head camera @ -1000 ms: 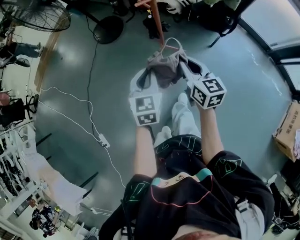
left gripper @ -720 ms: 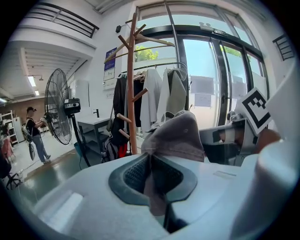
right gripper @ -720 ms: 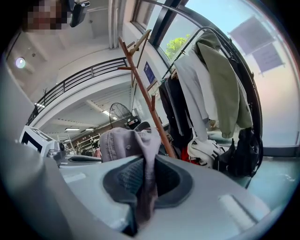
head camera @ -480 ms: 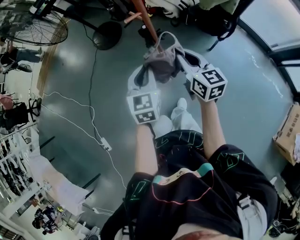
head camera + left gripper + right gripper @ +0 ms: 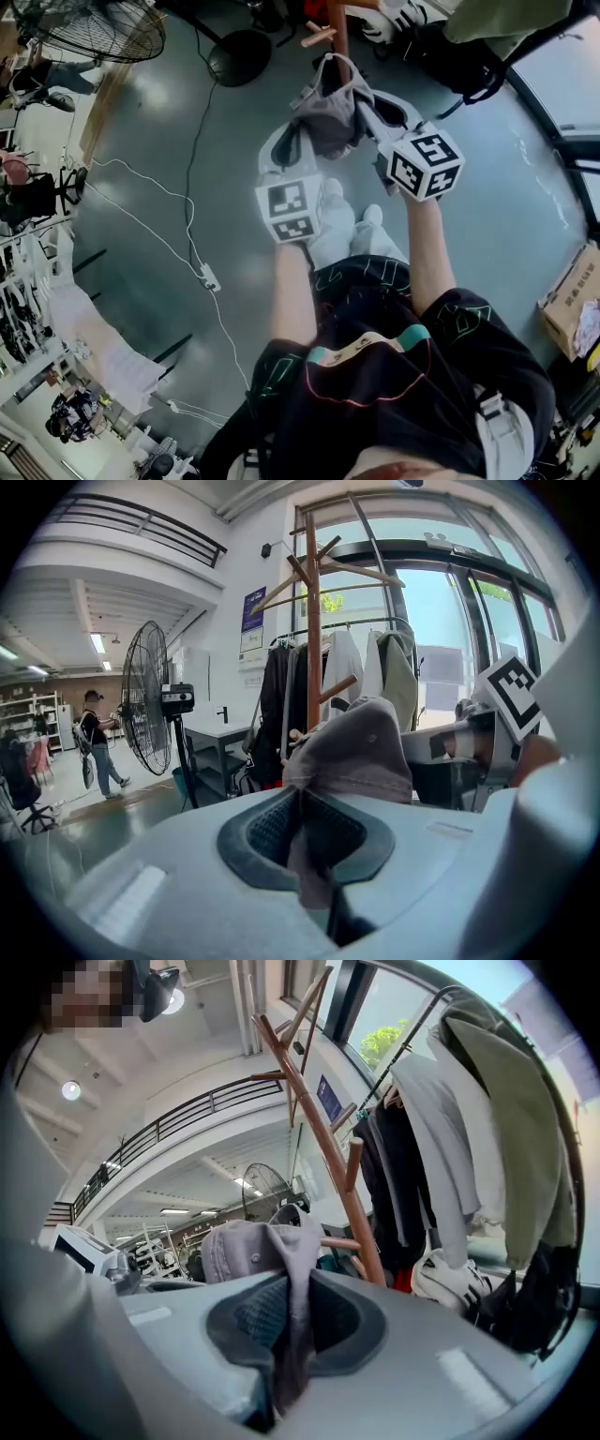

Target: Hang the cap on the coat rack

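A grey cap [image 5: 328, 114] hangs in the air between both grippers, close in front of the wooden coat rack [image 5: 338, 33]. My left gripper [image 5: 302, 141] is shut on the cap's left side; its cloth [image 5: 361, 752] is pinched between the jaws. My right gripper [image 5: 364, 111] is shut on the right side, with the cap's fabric [image 5: 291, 1269] squeezed between its pads. In the left gripper view the rack's pole [image 5: 312, 621] and its slanted pegs rise just behind the cap. The right gripper view shows the pole [image 5: 328, 1152] with short pegs right beside the cap [image 5: 246, 1246].
A standing fan [image 5: 89, 26] with a round base [image 5: 240, 56] stands at the left. A clothes rail with hanging garments [image 5: 450, 1147] is behind the rack. A white cable and power strip [image 5: 208, 277] lie on the floor. A cardboard box [image 5: 570, 305] sits at the right.
Both grippers have lifted the cap up and forward, closer to the coat rack. The grips on the cap look unchanged.
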